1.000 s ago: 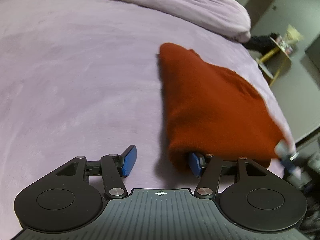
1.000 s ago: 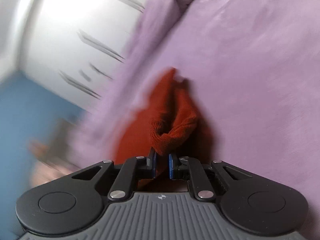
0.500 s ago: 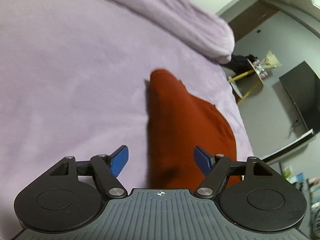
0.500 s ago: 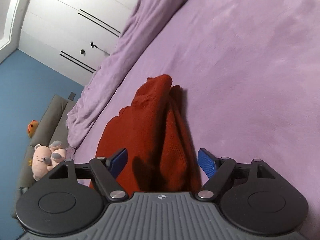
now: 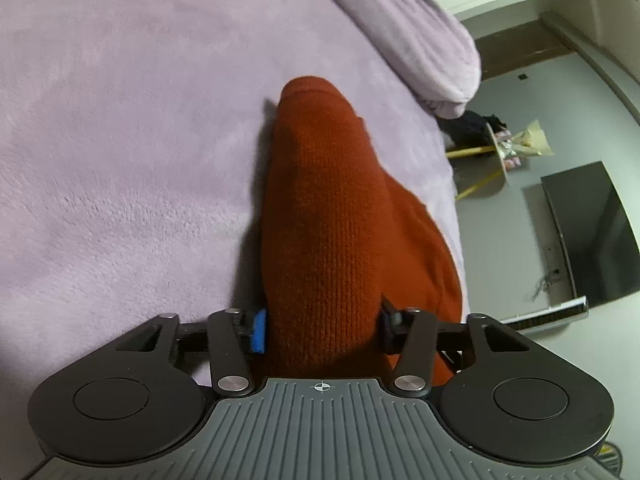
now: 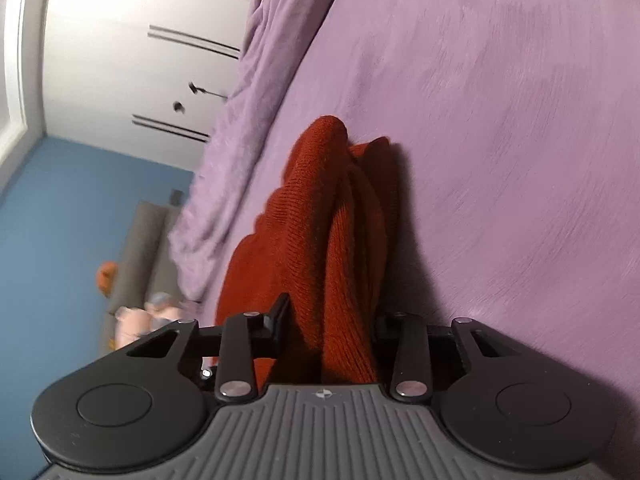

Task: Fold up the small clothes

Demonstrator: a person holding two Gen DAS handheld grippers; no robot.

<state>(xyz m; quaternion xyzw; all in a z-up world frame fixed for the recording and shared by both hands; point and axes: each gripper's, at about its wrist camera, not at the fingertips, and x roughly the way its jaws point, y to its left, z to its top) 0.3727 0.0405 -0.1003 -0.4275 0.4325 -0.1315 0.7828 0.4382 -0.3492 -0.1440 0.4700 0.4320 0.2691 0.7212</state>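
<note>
- The rust-red knit garment [image 5: 332, 216] lies bunched on the bed, on a lilac plush cover [image 5: 120, 140], its far end humped up and casting a dark shadow on the cover beside it.
- In the right wrist view the same garment [image 6: 336, 232] shows as several upright folds running away from the camera, with the cover [image 6: 500, 120] spread wide to one side of it.
- Left tongs [image 5: 322, 330]: jaws have just been closing, and the near end of the knit fills the gap between them. The blue pad [image 5: 259, 330] on one side sits against the fabric; the other pad is hidden by cloth. Recorded as clamped on the garment.
- Right tongs [image 6: 330, 334]: jaws have likewise just been closing, with a thick fold of the knit between them and the cloth pressed against both inner faces. Recorded as clamped on the garment.
- A rolled lilac duvet [image 5: 420, 32] lies along the far edge of the bed.
- Beyond the bed on the left camera's side: a dark screen [image 5: 592, 236] and a small stand with yellow legs [image 5: 480, 168].
- Beyond the bed on the right camera's side: white wardrobe doors [image 6: 132, 60], a blue wall [image 6: 60, 240] and a pink soft toy [image 6: 140, 316], which is blurred.
</note>
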